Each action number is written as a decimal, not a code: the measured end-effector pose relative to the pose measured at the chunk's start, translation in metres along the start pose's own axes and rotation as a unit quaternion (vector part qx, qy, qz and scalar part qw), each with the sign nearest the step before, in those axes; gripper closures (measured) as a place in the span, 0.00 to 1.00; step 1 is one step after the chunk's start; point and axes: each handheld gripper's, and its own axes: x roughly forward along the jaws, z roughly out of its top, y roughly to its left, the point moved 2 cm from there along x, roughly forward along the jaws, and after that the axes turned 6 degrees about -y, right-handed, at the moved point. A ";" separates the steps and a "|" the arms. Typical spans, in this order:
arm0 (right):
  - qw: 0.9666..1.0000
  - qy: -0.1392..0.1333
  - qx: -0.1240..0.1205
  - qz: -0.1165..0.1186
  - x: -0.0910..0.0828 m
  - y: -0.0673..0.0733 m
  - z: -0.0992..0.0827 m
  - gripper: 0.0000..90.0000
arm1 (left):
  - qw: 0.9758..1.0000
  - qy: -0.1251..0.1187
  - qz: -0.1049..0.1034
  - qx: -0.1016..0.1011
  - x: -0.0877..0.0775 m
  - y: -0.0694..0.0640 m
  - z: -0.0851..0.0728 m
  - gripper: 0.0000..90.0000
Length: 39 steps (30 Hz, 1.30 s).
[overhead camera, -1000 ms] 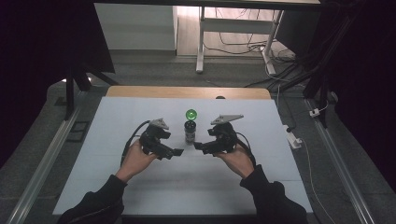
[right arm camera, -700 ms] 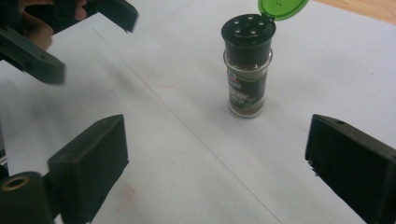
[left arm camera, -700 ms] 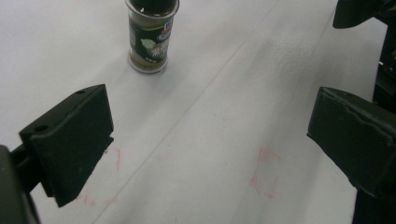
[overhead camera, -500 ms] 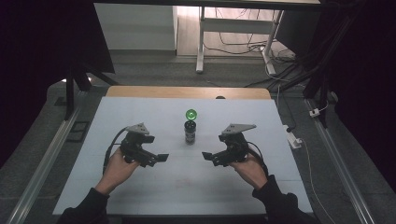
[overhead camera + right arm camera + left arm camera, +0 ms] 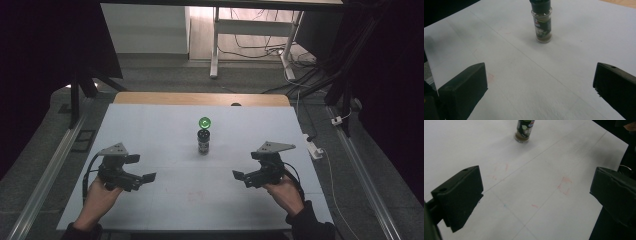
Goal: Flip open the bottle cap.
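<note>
While both hands sit low on the white desk (image 5: 150, 125), the spice jar (image 5: 203, 141) stands upright near the desk's middle, alone, with a green lid (image 5: 205, 122) lying just behind it, towards the far edge. Left tongs (image 5: 142, 177) are on the near left, well apart from the jar, jaws spread wide with nothing between them; they have just been opening. In the left gripper view the jar (image 5: 524, 130) sits far up at the top edge, bare desk between the two black jaws, faint red marks (image 5: 564, 185) on the surface. Right tongs (image 5: 241, 177) are on the near right, also well apart from the jar, jaws wide, holding nothing, and just been opening too. In the right gripper view the jar (image 5: 542, 23) is ahead, upright, dark top, brown contents low in the glass, label facing the camera. Cables (image 5: 260, 42) lie on the floor beyond the desk.
</note>
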 end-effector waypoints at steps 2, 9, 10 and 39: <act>1.000 -0.002 0.001 -0.005 -0.007 -0.002 -0.003 0.00 | 1.000 -0.007 0.006 -0.005 -0.009 0.000 -0.004 0.00; 0.999 -0.008 0.009 -0.035 -0.034 -0.009 -0.018 0.00 | 0.999 -0.018 0.037 -0.014 -0.035 0.003 -0.023 0.00; 0.999 -0.007 0.012 -0.041 -0.037 -0.010 -0.021 0.00 | 0.999 -0.019 0.040 -0.016 -0.038 0.003 -0.026 0.00; 0.988 0.044 0.068 -0.132 -0.095 -0.027 -0.075 0.00 | 0.991 0.022 0.127 -0.038 -0.075 0.005 -0.077 0.00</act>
